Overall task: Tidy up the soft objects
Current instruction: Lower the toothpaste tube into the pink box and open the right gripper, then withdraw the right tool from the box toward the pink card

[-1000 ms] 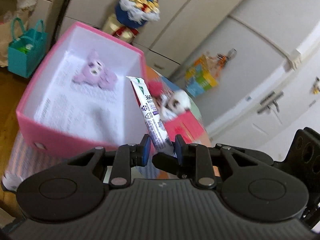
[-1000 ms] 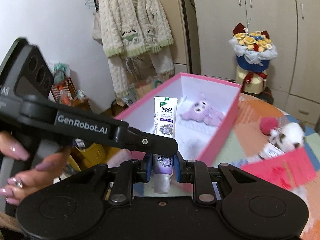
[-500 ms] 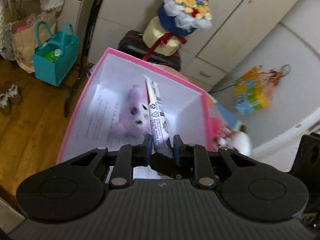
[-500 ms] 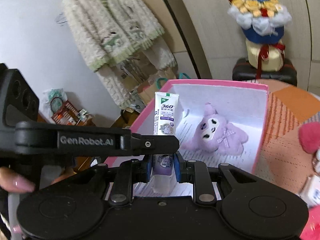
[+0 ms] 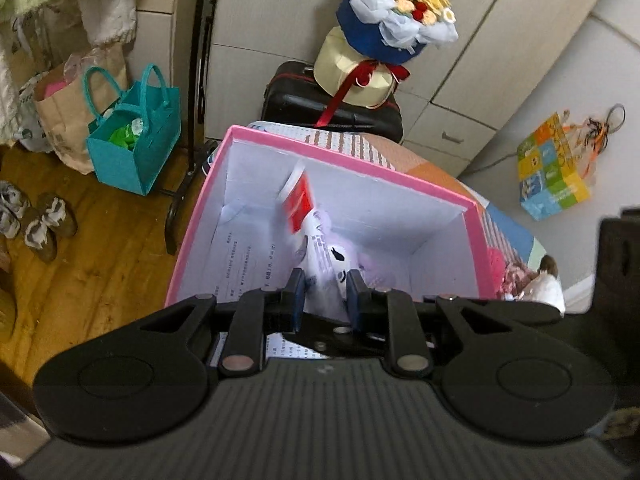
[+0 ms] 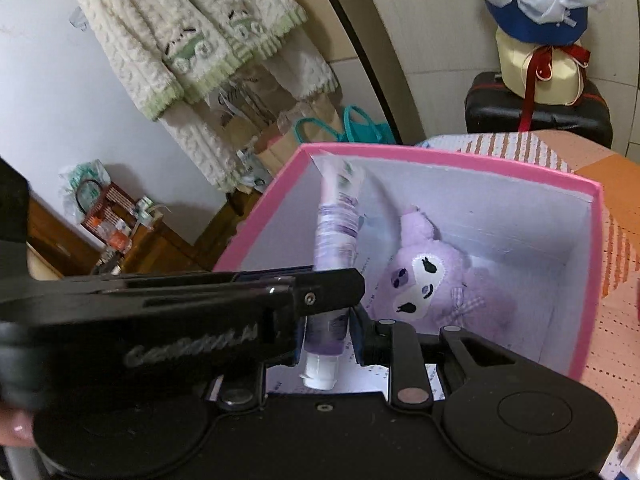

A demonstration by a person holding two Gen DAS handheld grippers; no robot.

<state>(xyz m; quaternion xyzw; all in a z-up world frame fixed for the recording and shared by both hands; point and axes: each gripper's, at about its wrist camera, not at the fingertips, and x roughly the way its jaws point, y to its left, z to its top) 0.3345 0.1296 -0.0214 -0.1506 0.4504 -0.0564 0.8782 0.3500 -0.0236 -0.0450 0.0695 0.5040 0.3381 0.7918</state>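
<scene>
A pink box (image 5: 476,248) with a white inside stands on the table; it also shows in the right wrist view (image 6: 592,280). A purple plush (image 6: 428,284) lies in it. My left gripper (image 5: 324,292) hangs over the box with its jaws parted, and a blurred toothpaste tube (image 5: 308,216) drops from between them. In the right wrist view the same tube (image 6: 336,232) tilts over the box, between the jaws of my right gripper (image 6: 326,336). The jaws stand apart from the tube. The left gripper's arm crosses in front.
A pink pompom and a white plush (image 5: 548,284) lie on the patterned tablecloth right of the box. A bouquet (image 5: 384,12) on a black suitcase stands behind. A teal bag (image 5: 132,140), shoes and a coat rack stand on the wood floor at left.
Both grippers moved over the box and tipped downward. The jaws of both grippers opened and the toothpaste tube slipped free, falling into the box.
</scene>
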